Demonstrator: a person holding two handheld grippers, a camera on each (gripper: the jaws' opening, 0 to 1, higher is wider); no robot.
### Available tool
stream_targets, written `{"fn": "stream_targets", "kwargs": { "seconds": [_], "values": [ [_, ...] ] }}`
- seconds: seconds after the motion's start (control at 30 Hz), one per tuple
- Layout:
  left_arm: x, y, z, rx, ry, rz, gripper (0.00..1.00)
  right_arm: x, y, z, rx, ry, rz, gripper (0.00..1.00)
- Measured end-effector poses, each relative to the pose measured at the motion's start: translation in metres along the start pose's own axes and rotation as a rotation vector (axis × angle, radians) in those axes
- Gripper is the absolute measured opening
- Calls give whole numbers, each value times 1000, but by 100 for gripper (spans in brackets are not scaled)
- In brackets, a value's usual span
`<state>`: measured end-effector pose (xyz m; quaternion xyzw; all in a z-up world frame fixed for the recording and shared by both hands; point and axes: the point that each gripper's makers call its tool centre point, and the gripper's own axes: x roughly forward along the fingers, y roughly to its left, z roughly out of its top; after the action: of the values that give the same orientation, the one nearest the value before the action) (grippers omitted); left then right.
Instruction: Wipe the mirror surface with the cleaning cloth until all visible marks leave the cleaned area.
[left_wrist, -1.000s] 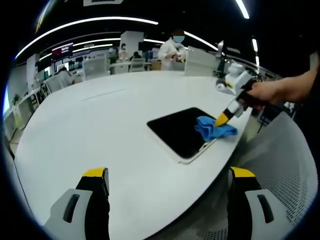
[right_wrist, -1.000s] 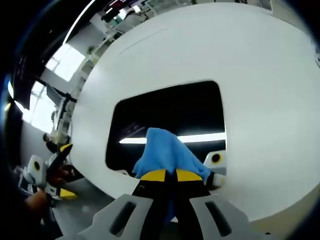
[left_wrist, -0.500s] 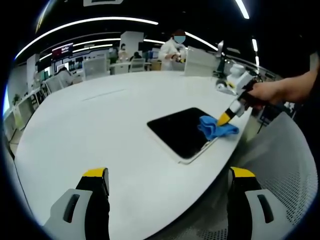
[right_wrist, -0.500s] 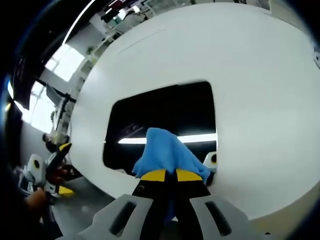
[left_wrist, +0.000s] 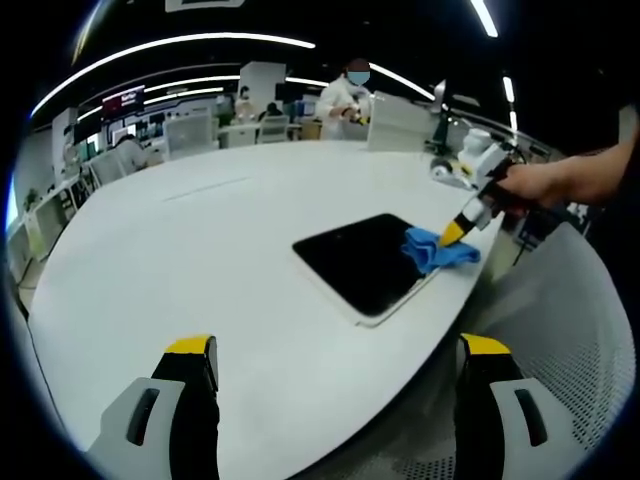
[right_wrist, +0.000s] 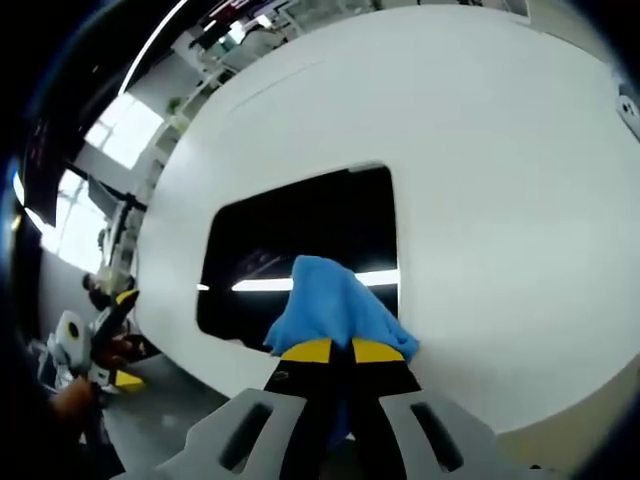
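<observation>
In the left gripper view, we are holding our left tongs (left_wrist: 335, 385) wide and idle over the table (left_wrist: 180, 250). The mirror (left_wrist: 365, 262) is lying near the table's edge, and the right tongs (left_wrist: 450, 235) are pressing the cloth (left_wrist: 438, 250) on its far corner.

In the right gripper view, our right tongs (right_wrist: 331, 350) are pinching the cloth (right_wrist: 330, 305) at the mirror's (right_wrist: 300, 230) rim. We are risking a stroke running off the glass, leaving marks or nudging the mirror off the table (right_wrist: 500, 150).
</observation>
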<state>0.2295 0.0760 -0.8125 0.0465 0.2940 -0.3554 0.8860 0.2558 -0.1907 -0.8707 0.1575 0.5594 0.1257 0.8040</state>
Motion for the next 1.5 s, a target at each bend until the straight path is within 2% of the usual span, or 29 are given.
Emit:
{"fn": "stream_targets", "kwargs": {
  "seconds": [0.57,0.8,1.07,1.5],
  "values": [
    [0,0,0,1,2,0,99,-2,-7,0,1,19,-22,0],
    [0,1,0,-1,-1,2,99,-2,-9,6,6,7,-38,0],
    [0,0,1,0,-1,0,99,1,-12,18,-47,7,-63,0],
    [0,0,1,-4,-7,-1,99,9,-13,41,-63,10,-88,0]
  ]
}}
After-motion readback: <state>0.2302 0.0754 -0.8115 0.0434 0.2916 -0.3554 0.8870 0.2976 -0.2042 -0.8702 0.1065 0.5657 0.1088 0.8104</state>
